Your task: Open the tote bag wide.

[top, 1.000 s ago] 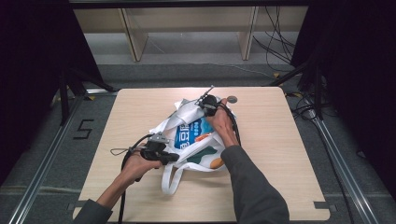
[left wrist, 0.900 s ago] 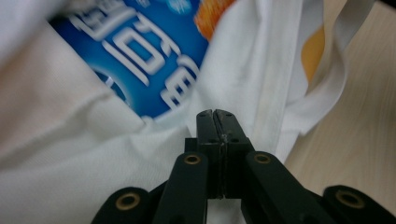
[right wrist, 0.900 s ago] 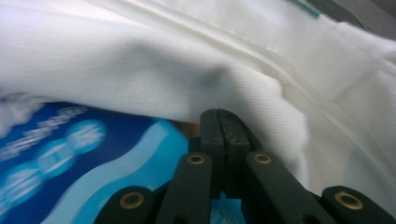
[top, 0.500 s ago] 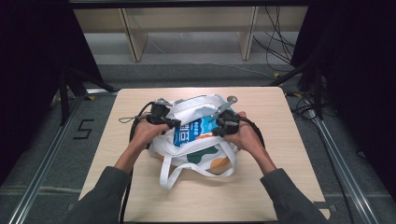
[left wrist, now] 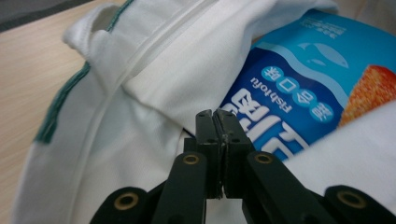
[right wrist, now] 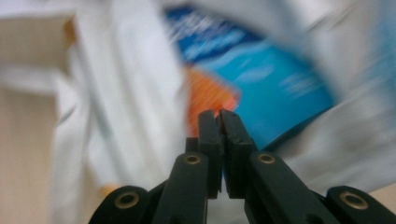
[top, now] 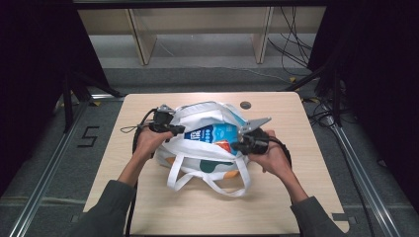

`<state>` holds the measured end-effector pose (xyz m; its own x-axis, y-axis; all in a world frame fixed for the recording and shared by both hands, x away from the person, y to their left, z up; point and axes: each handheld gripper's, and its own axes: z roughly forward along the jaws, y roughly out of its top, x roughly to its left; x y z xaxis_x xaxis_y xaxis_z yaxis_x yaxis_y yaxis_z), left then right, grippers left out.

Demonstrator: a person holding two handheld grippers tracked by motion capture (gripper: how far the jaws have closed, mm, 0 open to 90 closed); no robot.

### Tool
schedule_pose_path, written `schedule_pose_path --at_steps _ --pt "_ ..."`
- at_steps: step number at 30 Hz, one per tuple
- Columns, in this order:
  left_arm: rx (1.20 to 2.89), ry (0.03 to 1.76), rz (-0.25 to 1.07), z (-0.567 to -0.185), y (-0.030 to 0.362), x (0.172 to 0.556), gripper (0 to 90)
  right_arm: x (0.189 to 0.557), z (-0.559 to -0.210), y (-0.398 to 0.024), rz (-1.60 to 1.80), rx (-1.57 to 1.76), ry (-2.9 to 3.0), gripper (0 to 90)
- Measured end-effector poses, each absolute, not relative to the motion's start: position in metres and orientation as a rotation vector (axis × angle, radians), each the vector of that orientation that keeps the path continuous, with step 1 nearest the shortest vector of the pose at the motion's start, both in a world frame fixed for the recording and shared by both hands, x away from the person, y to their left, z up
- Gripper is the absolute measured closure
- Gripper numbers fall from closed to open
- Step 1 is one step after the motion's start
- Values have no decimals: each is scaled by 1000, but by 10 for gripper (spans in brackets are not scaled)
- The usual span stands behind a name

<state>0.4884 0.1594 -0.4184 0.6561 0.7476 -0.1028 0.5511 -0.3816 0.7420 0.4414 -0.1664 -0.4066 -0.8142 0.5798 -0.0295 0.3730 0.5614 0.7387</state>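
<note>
A white tote bag (top: 207, 158) lies in the middle of the table with a blue snack packet (top: 212, 133) showing in its mouth. My left gripper (top: 182, 131) is at the bag's left rim, jaws shut, tips pointing right at the packet. In the left gripper view its tips (left wrist: 217, 114) meet in front of the white cloth (left wrist: 140, 93) and the blue packet (left wrist: 299, 74), with nothing seen between them. My right gripper (top: 235, 145) is at the bag's right rim, also shut. Its tips (right wrist: 218, 114) sit before the blurred packet (right wrist: 280, 79).
The bag's two handles (top: 207, 180) loop toward the front of the wooden table (top: 306, 197). A small dark round fitting (top: 245, 104) sits in the tabletop behind the bag. Wooden shelf legs (top: 141, 39) stand beyond the far edge.
The left gripper moved from the front-left handle up to the bag's left rim. The right gripper came from the bag's far side to its right rim. The bag's mouth now shows more of the packet.
</note>
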Motion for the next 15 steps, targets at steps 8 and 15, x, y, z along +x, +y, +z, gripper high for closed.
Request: schedule_pose_path --at_steps 8,15 --pt "2096 1025 215 -440 181 480 881 506 -407 -146 973 873 2453 900" --pt "2218 930 228 -449 178 457 894 556 -442 -138 757 1014 2444 900"
